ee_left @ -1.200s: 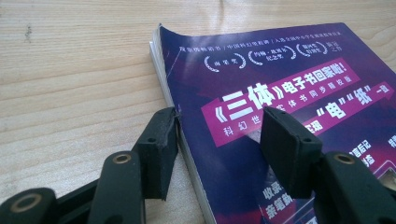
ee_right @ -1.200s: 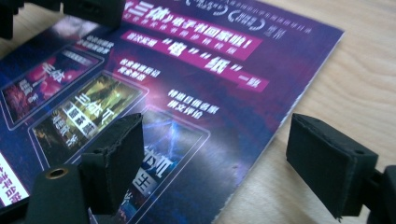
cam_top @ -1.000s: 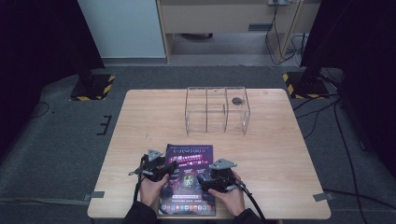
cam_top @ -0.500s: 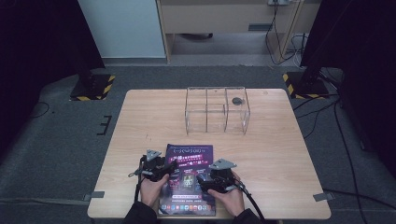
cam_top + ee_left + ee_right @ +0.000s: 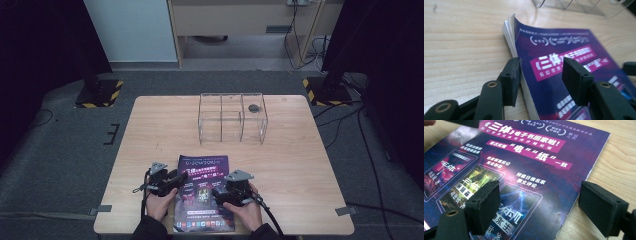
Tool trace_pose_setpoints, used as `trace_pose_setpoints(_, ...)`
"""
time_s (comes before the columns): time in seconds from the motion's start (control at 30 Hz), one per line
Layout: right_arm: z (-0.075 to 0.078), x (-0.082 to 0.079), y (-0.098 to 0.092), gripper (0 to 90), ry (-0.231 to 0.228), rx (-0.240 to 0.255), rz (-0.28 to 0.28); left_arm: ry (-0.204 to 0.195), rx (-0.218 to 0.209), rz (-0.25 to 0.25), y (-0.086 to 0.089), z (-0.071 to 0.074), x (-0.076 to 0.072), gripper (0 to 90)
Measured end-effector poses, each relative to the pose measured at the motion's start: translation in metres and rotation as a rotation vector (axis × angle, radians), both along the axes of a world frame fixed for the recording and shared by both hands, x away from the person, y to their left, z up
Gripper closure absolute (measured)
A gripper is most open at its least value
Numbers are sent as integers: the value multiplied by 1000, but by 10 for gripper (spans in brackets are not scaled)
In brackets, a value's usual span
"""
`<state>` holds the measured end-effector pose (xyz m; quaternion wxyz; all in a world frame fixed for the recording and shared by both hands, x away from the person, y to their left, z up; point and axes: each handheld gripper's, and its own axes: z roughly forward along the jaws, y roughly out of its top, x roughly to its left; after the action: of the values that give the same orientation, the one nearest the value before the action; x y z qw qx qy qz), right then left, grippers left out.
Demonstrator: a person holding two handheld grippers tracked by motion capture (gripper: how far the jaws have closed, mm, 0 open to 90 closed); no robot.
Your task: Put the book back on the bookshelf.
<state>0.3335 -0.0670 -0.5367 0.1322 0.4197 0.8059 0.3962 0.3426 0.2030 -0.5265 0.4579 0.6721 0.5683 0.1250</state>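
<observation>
Left gripper: jaws have just been closing, still apart, astride the magazine's left page edge; one pad at the page stack, the other above the cover.
Right gripper: jaws wide apart over the magazine's right edge, gripping nothing.
Magazine: purple cover, flat at the table's near edge, centred.
Clear rack: near the far edge, well apart.

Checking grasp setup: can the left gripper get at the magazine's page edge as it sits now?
Probably yes. The left gripper already straddles the page edge of the magazine: one pad outside the stack on the table, the other over the cover. Its jaws have just been closing, not yet pressing. Nothing blocks it.
</observation>
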Motion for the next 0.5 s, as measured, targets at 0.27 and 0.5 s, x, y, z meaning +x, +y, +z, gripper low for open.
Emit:
trace_pose_setpoints(0.27,0,0,0,179,0,0,1,-47,-41,-37,1,1,-4,479)
trace_pose_setpoints(0.5,0,0,0,179,0,0,1,-65,-29,-41,0,-1,-5,464)
